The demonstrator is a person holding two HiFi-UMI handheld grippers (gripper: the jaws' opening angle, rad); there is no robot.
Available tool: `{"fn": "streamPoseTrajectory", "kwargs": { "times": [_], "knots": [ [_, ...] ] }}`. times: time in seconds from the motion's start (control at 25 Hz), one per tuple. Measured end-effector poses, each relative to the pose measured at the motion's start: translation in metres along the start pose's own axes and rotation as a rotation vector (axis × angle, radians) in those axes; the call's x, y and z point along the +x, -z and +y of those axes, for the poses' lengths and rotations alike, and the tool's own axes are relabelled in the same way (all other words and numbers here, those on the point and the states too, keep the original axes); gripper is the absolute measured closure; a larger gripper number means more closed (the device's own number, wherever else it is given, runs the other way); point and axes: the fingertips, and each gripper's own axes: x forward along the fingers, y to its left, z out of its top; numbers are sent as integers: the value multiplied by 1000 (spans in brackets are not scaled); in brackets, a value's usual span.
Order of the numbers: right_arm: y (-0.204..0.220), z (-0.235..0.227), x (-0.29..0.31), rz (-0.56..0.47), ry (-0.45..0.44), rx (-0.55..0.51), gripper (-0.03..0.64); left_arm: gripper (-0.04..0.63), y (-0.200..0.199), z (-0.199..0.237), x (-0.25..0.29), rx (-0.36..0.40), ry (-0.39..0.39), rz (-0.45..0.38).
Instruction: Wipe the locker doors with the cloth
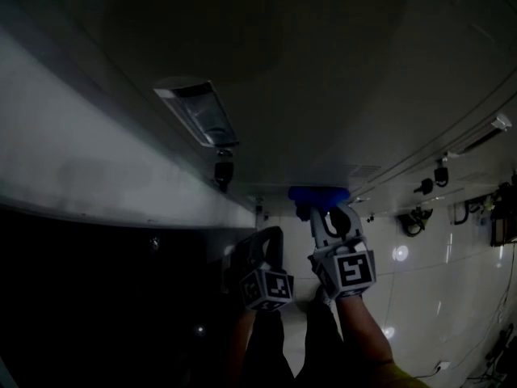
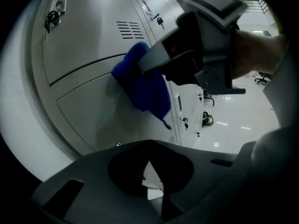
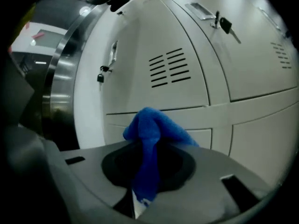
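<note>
The right hand-held gripper (image 3: pixel 142 190) pinches the blue cloth (image 3: pixel 154 127) tight and presses it on the locker doors (image 2: pixel 88 45). The left hand-held gripper (image 2: pixel 152 185) is closed up and holds nothing.

Blue cloth (image 3: pixel 150 134), lt-grey locker doors (image 3: pixel 177 41)

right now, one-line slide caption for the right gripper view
Right gripper shut on a blue cloth, facing pale vented locker doors

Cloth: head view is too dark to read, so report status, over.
Left gripper shut, empty. Right gripper shut on blue cloth, pressed against locker door. Key hangs from a lock nearby.
</note>
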Motion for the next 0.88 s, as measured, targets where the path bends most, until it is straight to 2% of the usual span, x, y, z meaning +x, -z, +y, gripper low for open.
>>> {"fn": "streamPoseTrajectory", "kwargs": {
  "times": [0.12,0.24,0.32,0.4,0.56,0.68,0.76,0.88],
  "knots": [
    [3,-4,10,-2,28,-35,548,591,7,2,3,-38,-21,14],
    [43,-12,18,20,55,8,548,591,5,6,3,-69,-15,7],
    [73,-12,26,3,70,-64,548,591,8,5,5,-73,-7,8],
    [129,-10,44,82,92,-102,548,591,12,8,8,-69,-16,10],
    [259,-23,77,243,112,22,548,591,10,22,3,-89,-54,-6],
    [319,-39,89,325,138,58,548,591,11,23,3,-82,-49,11],
    [327,-42,90,326,157,74,548,591,20,22,11,-92,-58,25],
    [310,-29,88,309,126,23,548,591,32,23,19,-105,-58,43]
  ]
}}
